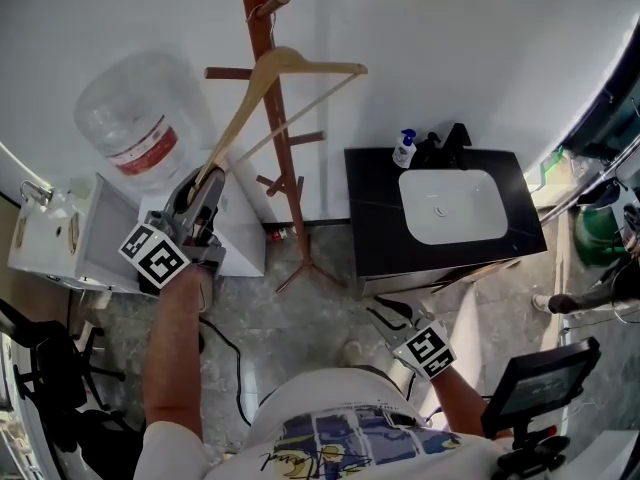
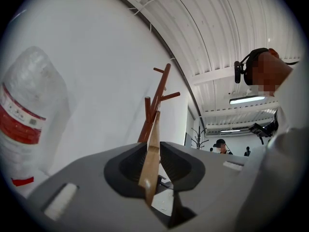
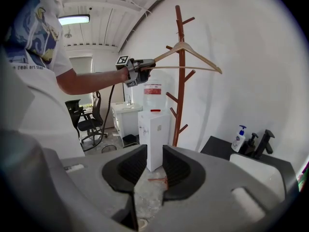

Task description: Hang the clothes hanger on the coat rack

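A light wooden clothes hanger (image 1: 290, 63) is up against the brown coat rack (image 1: 262, 28), its top by the pole just below the highest peg. Whether its hook rests on a peg I cannot tell. My left gripper (image 1: 205, 183) is shut on the hanger's lower left end. In the left gripper view that end (image 2: 152, 149) stands between the pads with the rack (image 2: 157, 95) behind it. In the right gripper view the hanger (image 3: 186, 50) slopes down to the right across the rack (image 3: 181, 95). My right gripper (image 1: 383, 318) hangs low by the person's hip, open and empty (image 3: 149, 166).
A water dispenser with a big bottle (image 1: 140, 128) stands left of the rack, on a white cabinet (image 1: 100, 238). Right of the rack is a black counter (image 1: 375, 218) with a white basin (image 1: 450, 203) and a soap bottle (image 1: 404, 148). An office chair (image 1: 40, 368) is at lower left.
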`<state>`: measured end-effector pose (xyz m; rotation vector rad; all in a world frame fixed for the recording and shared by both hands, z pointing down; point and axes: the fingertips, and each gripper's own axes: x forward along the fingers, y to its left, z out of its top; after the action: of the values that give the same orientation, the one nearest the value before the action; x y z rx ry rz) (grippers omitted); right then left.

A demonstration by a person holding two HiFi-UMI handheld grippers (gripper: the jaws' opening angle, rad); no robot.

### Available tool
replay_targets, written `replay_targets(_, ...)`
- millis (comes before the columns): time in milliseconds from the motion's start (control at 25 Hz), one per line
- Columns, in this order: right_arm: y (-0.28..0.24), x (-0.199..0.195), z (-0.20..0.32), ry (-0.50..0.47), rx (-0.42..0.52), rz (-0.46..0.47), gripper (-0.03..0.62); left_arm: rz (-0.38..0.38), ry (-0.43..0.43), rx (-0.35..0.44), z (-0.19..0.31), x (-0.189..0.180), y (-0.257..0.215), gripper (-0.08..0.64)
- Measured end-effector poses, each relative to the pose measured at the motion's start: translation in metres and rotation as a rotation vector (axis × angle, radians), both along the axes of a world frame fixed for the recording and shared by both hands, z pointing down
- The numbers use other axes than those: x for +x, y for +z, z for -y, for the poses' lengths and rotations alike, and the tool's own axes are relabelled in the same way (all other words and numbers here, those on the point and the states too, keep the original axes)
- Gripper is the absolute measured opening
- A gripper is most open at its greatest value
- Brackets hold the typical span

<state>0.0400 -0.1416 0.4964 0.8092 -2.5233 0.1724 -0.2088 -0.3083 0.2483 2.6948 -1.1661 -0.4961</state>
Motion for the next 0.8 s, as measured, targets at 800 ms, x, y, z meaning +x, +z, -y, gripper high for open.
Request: replay_targets(800,-0.02,-0.071,-0.069,0.018,0.059,-0.041,0.098,0.085,-0.143,-0.099,-0.109,-0.104,0.067,0.107)
